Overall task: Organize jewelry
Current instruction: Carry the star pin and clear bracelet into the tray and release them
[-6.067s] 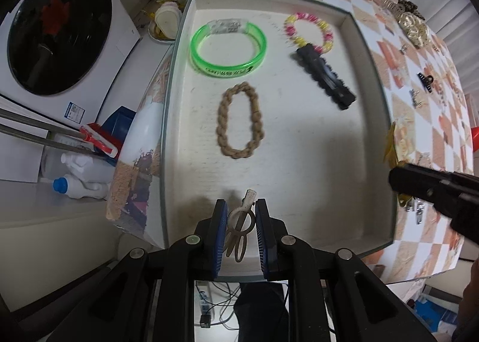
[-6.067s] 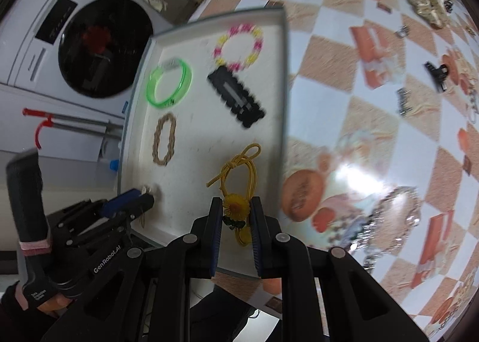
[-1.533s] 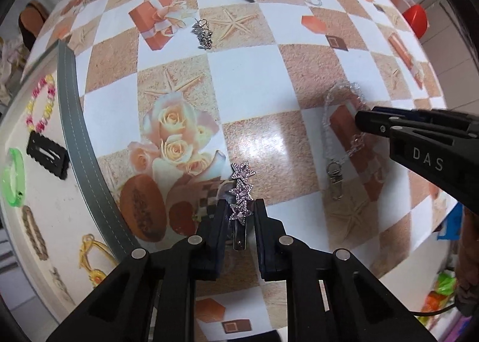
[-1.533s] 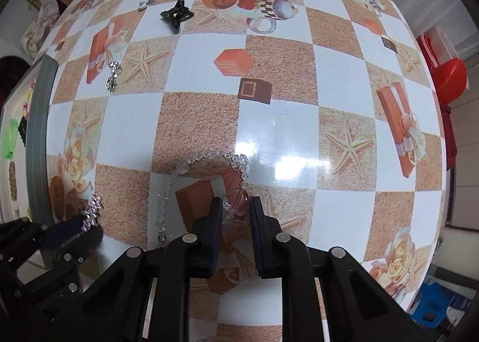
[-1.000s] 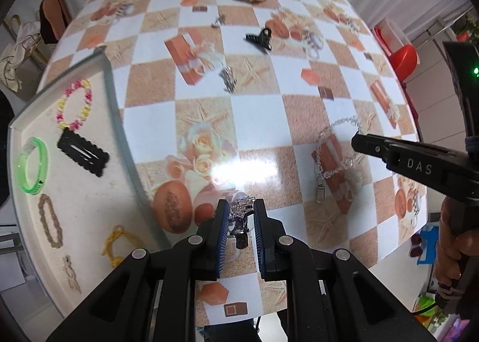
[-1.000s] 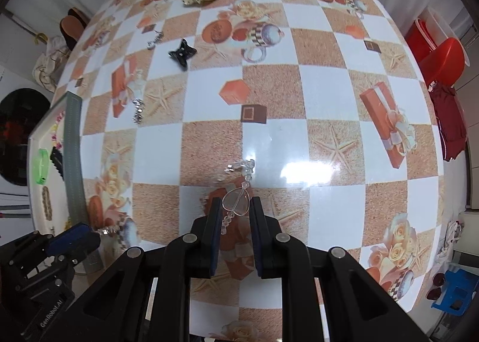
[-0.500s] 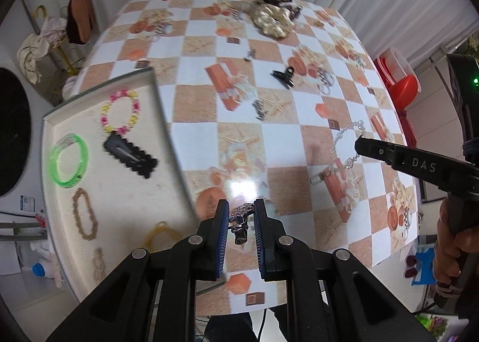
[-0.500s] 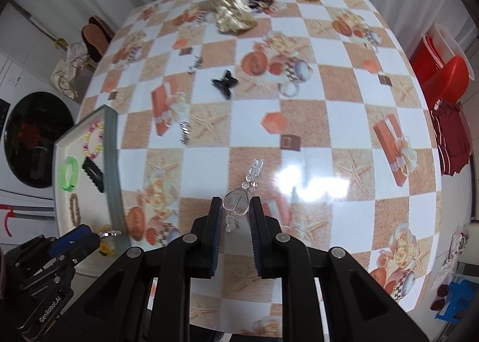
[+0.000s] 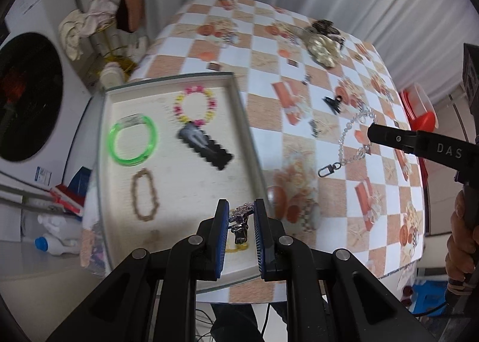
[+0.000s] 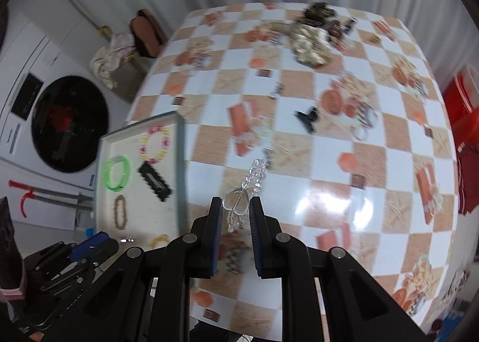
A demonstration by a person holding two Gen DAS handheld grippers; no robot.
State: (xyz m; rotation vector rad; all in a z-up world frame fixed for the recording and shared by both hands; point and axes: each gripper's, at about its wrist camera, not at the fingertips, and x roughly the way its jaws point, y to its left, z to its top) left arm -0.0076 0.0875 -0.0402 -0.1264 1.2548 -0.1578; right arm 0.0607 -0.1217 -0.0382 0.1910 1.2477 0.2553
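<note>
So the right gripper (image 10: 235,210) is clamped on a clear crystal bead chain (image 10: 254,175), which dangles above the checkered counter (image 10: 329,162). Off to the left sits a white tray (image 10: 180,162) holding a pink-and-yellow bead bracelet (image 10: 155,144), a neon green bangle (image 10: 116,172), a black hair clip (image 10: 155,181), a brown braided loop (image 10: 120,211) and a yellow bit (image 10: 158,239) near the front. The left gripper (image 10: 127,240) pokes in at the bottom left with something small and silvery at its tip. There's a black claw clip (image 10: 307,118) mid-counter and a gold scrunchie (image 10: 311,42) at the far end, both blurry.
</note>
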